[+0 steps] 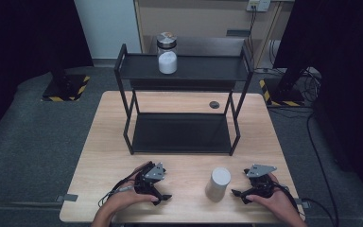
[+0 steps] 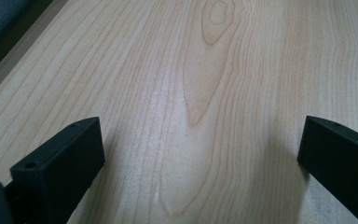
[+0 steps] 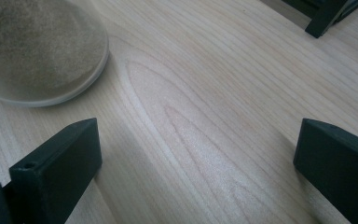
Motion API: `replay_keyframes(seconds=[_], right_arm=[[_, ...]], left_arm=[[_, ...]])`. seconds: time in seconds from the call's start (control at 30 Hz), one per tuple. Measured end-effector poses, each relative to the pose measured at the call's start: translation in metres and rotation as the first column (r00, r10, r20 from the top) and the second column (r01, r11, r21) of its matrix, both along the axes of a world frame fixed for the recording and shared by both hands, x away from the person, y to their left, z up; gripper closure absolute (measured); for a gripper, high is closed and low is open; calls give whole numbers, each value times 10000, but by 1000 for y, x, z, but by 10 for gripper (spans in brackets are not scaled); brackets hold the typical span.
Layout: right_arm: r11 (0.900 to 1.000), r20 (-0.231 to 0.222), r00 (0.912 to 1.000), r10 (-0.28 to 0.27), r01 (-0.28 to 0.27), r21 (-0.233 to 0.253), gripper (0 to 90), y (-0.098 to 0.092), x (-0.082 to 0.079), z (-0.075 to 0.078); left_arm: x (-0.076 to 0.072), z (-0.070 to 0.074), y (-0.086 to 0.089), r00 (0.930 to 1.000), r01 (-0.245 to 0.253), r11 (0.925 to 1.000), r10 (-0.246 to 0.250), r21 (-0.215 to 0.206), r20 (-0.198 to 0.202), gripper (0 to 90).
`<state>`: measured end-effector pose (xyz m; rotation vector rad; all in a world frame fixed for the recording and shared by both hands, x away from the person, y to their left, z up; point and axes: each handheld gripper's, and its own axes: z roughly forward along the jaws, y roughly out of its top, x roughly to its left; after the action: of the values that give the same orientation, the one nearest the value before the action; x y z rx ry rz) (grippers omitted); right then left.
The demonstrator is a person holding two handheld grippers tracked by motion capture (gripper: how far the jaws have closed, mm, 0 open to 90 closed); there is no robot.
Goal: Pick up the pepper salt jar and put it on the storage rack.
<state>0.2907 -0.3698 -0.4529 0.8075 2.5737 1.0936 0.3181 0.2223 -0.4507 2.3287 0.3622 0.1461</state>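
Our right hand-held gripper is spread wide beside the jar; we should line up, then squeeze gently.

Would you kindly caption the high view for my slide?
Two open grippers flank a jar before a rack.

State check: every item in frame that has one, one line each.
left gripper: open, empty, on the table
right gripper: open, empty, beside the grey cylinder
grey cylinder: upright, ungrasped
jar: lidded, upright, partly filled with white powder, on top shelf
rack: lower shelf bare
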Motion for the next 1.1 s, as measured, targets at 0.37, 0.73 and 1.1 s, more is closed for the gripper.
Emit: replay_keyframes(seconds=[0.37,0.73,1.1], right_arm=[[9961,65,9963,860,-861,197,52,-11,-3,11],[9748,471,9821,1825,-1870,1219,69,-17,-9,26],[9498,538,9730,2244,-2307,2111,92,-11,-6,30]], left_arm=[[0,0,0,10000,-10,10000,10,-20,-19,0],[0,0,0,10000,-27,10000,27,-24,-15,0],[-1,0,0,10000,-53,10000,53,-26,-16,0]])
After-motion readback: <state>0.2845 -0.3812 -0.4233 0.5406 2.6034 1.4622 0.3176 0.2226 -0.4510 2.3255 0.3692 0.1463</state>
